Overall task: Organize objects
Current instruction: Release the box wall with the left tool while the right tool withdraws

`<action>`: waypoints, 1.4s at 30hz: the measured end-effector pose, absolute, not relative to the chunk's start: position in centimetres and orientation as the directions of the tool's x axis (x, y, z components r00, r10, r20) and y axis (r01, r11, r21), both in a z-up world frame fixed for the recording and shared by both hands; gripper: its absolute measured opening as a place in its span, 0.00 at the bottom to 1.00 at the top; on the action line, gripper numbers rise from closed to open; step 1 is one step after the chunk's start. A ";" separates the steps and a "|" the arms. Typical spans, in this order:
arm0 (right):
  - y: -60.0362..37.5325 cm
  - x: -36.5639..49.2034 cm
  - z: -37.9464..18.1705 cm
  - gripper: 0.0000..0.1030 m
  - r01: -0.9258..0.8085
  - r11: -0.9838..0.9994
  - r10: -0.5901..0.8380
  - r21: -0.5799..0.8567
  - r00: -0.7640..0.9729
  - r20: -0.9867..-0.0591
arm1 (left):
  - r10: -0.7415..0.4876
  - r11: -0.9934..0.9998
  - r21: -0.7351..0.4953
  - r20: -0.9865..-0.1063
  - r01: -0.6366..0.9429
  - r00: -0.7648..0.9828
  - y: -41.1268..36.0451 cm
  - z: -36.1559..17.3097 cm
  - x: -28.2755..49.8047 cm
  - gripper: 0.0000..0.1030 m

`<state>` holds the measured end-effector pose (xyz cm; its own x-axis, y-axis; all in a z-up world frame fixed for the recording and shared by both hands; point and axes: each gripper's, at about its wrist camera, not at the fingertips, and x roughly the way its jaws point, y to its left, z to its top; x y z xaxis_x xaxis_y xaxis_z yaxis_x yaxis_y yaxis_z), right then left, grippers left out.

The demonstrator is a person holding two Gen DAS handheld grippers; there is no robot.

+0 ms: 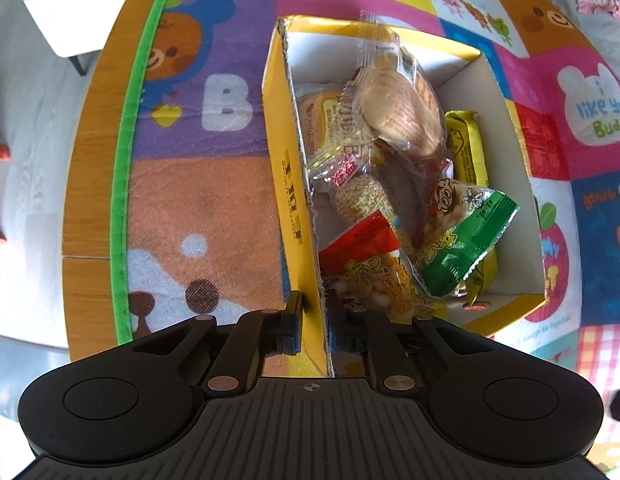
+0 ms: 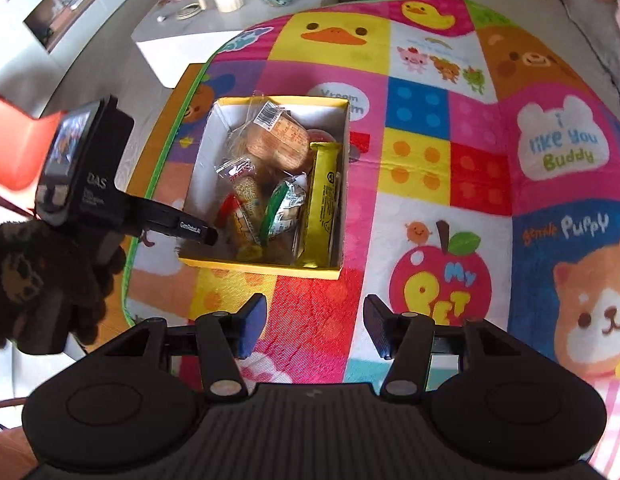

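Observation:
A yellow cardboard box (image 1: 288, 168) with white inner walls sits on a colourful cartoon mat. It holds several wrapped snacks: a bun pack (image 1: 393, 96), a green packet (image 1: 465, 240), a red packet (image 1: 361, 240) and a yellow bar (image 1: 469, 148). My left gripper (image 1: 313, 312) is shut on the box's near left wall, one finger outside, one inside. In the right wrist view the box (image 2: 266, 266) lies ahead, with the left gripper (image 2: 198, 232) at its left wall. My right gripper (image 2: 313, 328) is open and empty, over the mat just in front of the box.
The mat (image 2: 449, 160) covers a wooden table (image 1: 90, 152) whose edge shows at the left. A white low table (image 2: 230, 20) with cups and clutter stands beyond. A red chair (image 2: 14, 144) is at the far left.

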<state>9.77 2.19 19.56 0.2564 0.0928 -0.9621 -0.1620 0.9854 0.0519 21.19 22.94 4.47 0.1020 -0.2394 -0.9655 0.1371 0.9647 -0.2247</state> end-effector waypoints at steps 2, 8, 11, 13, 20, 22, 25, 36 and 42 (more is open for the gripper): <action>1.7 9.9 17.4 0.52 -0.190 0.980 0.118 0.067 0.271 -0.955 | -0.272 0.960 -0.260 -0.955 0.103 0.119 23.0 4.4 21.7 0.13; 1.2 11.9 9.9 0.52 -0.187 0.981 0.038 -0.045 0.418 -0.908 | -0.285 0.955 -0.247 -0.919 0.166 0.273 21.3 4.7 25.0 0.12; 0.8 14.0 8.5 0.50 -0.118 0.992 0.024 -0.040 0.496 -0.868 | -0.291 0.947 -0.209 -0.880 0.244 0.375 20.2 4.8 27.0 0.11; 1.2 15.1 7.7 0.50 -0.095 0.992 -0.018 -0.085 0.556 -0.831 | -0.287 0.945 -0.188 -0.872 0.269 0.397 19.5 4.3 28.5 0.13; 1.6 17.7 6.0 0.50 0.026 0.985 -0.148 -0.169 0.619 -0.771 | -0.307 0.946 -0.219 -0.844 0.239 0.440 21.8 1.9 30.2 0.71; 1.4 17.5 6.1 0.50 0.067 0.985 -0.167 -0.160 0.622 -0.765 | -0.326 0.940 -0.228 -0.816 0.253 0.477 22.2 1.8 30.2 0.71; 0.8 16.3 6.2 0.51 0.115 0.985 -0.171 -0.126 0.618 -0.768 | -0.330 0.936 -0.202 -0.787 0.289 0.522 22.2 1.9 30.0 0.73; -0.5 6.2 4.8 0.94 0.078 0.997 -0.069 -0.025 0.627 -0.776 | -0.234 0.972 -0.138 -0.543 0.189 0.807 22.8 5.1 13.9 0.68; -1.4 1.0 2.2 1.00 0.021 1.000 -0.029 -0.020 0.624 -0.781 | -0.189 0.980 -0.082 -0.654 0.179 0.733 20.6 0.9 4.2 0.68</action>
<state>0.98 -1.38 2.15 0.6242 -0.0286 -0.7807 0.0206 0.9996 -0.0202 4.21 20.57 0.94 0.7329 -0.1890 -0.6536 0.1793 0.9803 -0.0825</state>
